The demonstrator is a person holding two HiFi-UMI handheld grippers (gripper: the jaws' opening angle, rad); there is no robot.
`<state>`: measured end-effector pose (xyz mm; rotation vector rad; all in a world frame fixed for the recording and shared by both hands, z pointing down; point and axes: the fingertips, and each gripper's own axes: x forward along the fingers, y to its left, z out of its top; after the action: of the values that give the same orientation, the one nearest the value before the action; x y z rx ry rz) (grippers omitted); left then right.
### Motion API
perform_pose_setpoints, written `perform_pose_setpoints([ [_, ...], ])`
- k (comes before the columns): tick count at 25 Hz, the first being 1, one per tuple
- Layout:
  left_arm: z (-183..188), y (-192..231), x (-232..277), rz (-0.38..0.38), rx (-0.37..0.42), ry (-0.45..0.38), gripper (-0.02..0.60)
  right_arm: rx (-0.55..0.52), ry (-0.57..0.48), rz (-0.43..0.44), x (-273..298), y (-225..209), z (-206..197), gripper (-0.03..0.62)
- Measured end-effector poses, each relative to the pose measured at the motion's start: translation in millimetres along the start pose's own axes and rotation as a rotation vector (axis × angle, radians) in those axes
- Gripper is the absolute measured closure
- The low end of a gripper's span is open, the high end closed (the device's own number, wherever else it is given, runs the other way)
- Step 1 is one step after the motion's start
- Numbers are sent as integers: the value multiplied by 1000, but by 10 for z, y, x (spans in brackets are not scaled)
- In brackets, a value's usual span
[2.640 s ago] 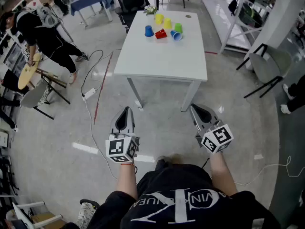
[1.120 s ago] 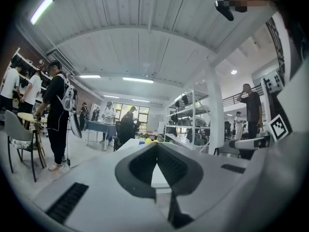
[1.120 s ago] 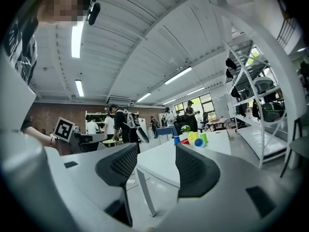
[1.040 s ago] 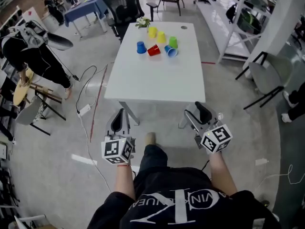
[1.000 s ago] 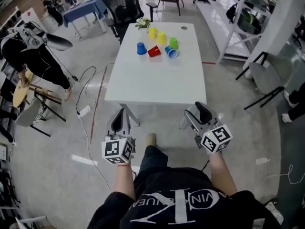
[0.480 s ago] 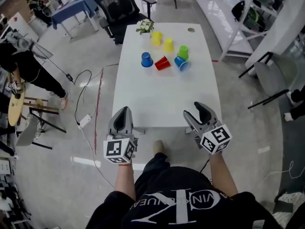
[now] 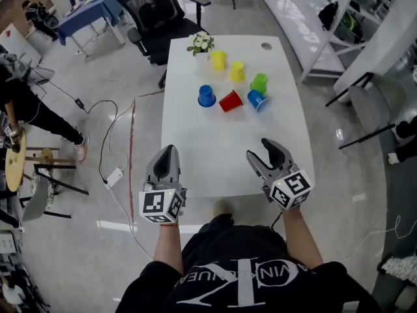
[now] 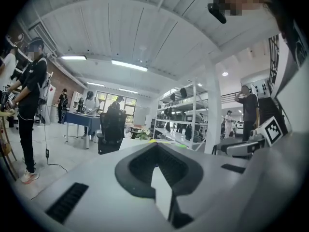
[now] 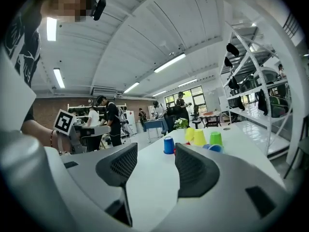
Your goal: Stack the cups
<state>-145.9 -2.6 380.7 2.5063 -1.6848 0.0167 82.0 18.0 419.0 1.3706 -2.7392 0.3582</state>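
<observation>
The cups [image 7: 230,101] stand grouped on the counter's [image 7: 215,150] far half, a plant [image 7: 201,42] at its far-left corner, an office chair [image 7: 146,8] beyond it, shelving [image 7: 293,8] to its right

The near half of the white table [image 7: 225,145] lies bare for passage, while its far end is crowded by the cups [image 7: 230,101], with a flower pot [image 7: 201,43] at its far-left corner.

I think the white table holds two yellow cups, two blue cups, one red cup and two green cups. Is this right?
Not quite. The head view shows only one green cup, not two. The rest holds: the white table has two yellow cups, two blue cups and one red cup.
</observation>
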Motion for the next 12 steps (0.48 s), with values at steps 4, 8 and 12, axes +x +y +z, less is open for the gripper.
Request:
perform_pose_setpoints([
  [4,-33,97,169,-19,-16,6,578,-29,26,-6,196,-45,13,350],
  [8,-118,29,298,-51,-37,28,578,-48,62,-35,240,-219,28,350],
  [12,-158,-8,464,-68,-45,40,578,-59,92,-61,334,-503,82,352],
])
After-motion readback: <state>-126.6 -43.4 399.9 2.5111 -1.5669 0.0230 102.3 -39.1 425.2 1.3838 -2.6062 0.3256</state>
